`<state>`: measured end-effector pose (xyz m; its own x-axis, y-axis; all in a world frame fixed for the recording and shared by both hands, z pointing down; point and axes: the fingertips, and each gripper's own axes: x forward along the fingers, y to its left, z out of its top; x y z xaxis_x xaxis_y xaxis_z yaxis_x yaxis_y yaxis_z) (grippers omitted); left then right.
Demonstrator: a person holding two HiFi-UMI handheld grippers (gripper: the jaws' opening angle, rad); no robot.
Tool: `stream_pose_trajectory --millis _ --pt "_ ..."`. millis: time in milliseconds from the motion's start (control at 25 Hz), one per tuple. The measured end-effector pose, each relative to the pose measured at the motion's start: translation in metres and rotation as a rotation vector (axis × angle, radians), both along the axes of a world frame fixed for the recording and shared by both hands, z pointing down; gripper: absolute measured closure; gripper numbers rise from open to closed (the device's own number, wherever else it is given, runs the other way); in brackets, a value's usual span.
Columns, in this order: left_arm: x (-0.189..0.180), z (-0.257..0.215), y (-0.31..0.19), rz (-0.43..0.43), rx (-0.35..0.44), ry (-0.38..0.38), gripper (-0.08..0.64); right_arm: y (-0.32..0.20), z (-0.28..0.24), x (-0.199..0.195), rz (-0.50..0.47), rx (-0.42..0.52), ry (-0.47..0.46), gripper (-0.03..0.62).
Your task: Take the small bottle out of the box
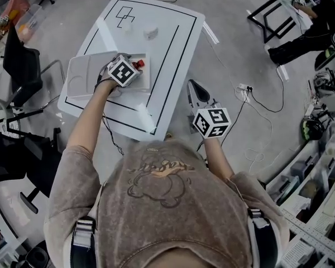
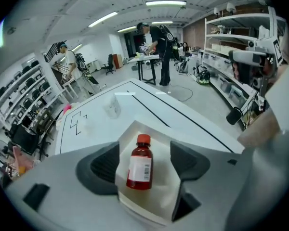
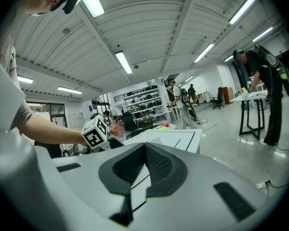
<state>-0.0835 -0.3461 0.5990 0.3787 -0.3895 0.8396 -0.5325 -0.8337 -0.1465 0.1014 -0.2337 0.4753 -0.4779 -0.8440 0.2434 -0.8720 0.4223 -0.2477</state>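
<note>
A small amber bottle point(image 2: 140, 162) with a red cap and a white label rests in an open white box point(image 2: 169, 189) on the white table point(image 1: 173, 43). My left gripper point(image 2: 144, 159) is open, one jaw on each side of the bottle with a gap on both sides. From the head view the left gripper point(image 1: 134, 69) is over the box point(image 1: 84, 74), and only the bottle's red top point(image 1: 139, 65) shows. My right gripper point(image 1: 196, 94) hangs off the table's right edge. In the right gripper view its pads point(image 3: 156, 170) meet with nothing between them.
A small clear cup point(image 1: 151, 32) stands further back on the table, also seen ahead of the box point(image 2: 112, 107). A black chair point(image 1: 22, 66) is at the left, cables point(image 1: 251, 99) lie on the floor at the right. People work at a far table point(image 2: 149, 59).
</note>
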Motion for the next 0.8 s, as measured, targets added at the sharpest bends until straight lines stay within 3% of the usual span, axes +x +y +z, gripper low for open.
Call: stream_pose_trajectory --millis 320,520,800 --pt "0.003 0.029 -0.002 0.113 -0.062 -0.152 0.258 0.000 0.005 0.010 0.040 -0.015 0.004 0.595" --pt "-0.003 0.048 0.001 0.189 -0.124 -0.291 0.279 0.003 0.004 0.013 0.056 -0.020 0.005 0.595" --pt "-0.007 0.057 -0.001 0.171 -0.182 -0.364 0.296 0.006 0.010 0.019 0.083 -0.035 0.009 0.595"
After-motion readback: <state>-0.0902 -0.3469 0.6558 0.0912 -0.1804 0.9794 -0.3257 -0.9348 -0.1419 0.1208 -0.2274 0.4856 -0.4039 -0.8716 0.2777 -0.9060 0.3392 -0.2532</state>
